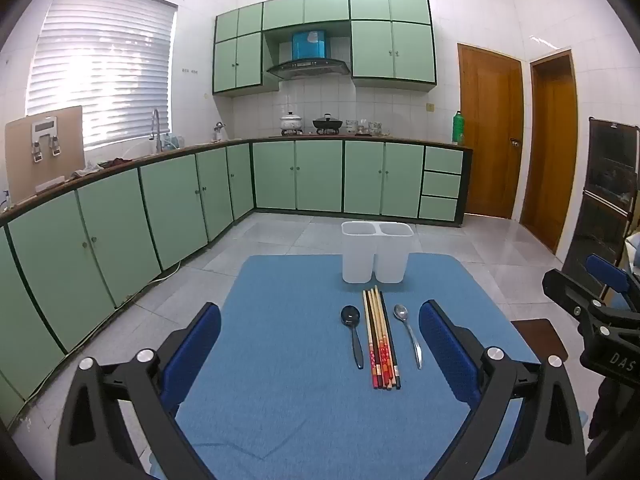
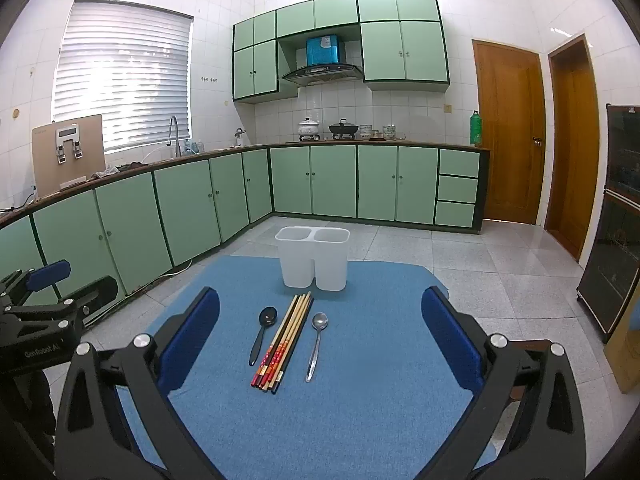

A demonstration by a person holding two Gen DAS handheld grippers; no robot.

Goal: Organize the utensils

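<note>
**A:** Nearest your lens, your left gripper (image 1: 320, 344) stands spread wide, its blue pads (image 1: 192, 344) well apart and nothing between them but the blue mat (image 1: 288, 408).

**B:** And the one in your other hand?

**A:** Your right gripper (image 2: 320, 340) is the same: jaws spread as wide as they go, pinching nothing, hovering over the near part of the mat. Both of your grippers tilt a little downward toward the table.

**B:** Where are the utensils you are to sort?

**A:** They lie in a row on the mat ahead of you. A black spoon (image 2: 262, 334) is on the left, bowl pointing away from you. Just beside it lies a bundle of chopsticks (image 2: 284, 344), tips away from you, the red-patterned ends toward you. To the right of the bundle lies a metal spoon (image 2: 316, 344), bowl also pointing away. The spoons lie apart from the chopsticks, not touching them.

**B:** And the holder?

**A:** The white two-compartment caddy (image 2: 314, 264) stands upright at the far end of the mat, just past the chopstick tips. Nothing shows above the rim of either compartment. From your left wrist view the caddy (image 1: 376, 256) sits straight beyond the chopsticks (image 1: 380, 340).
</note>
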